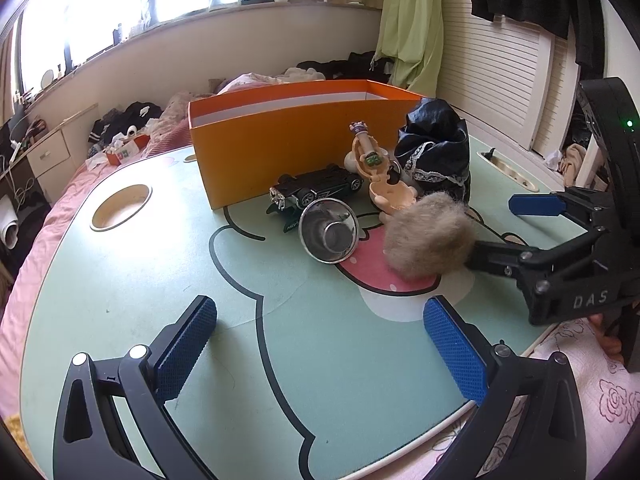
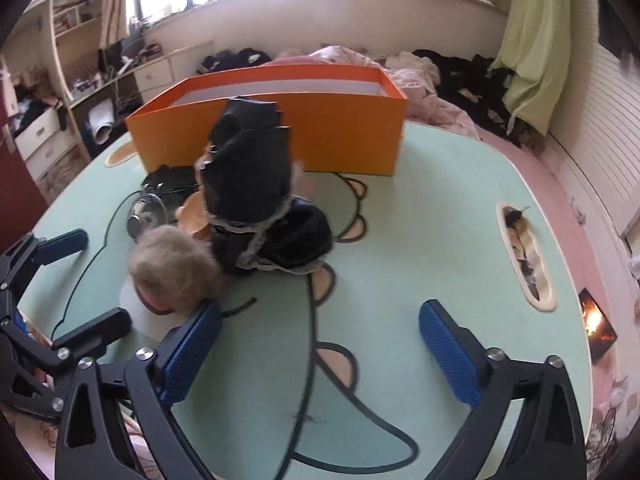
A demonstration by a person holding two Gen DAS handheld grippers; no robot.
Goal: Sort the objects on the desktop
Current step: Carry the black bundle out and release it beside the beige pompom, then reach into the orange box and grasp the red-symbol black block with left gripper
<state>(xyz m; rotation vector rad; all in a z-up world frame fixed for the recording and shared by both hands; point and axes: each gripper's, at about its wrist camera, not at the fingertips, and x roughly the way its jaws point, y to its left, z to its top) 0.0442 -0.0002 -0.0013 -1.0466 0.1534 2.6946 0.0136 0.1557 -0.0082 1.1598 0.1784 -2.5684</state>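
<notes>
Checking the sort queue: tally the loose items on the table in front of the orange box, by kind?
Toy car: 1
Metal funnel: 1
Peach doll figure: 1
Fluffy fur ball: 1
Black lace-trimmed cloth: 1
Total: 5 loose items, all outside the orange box.
</notes>
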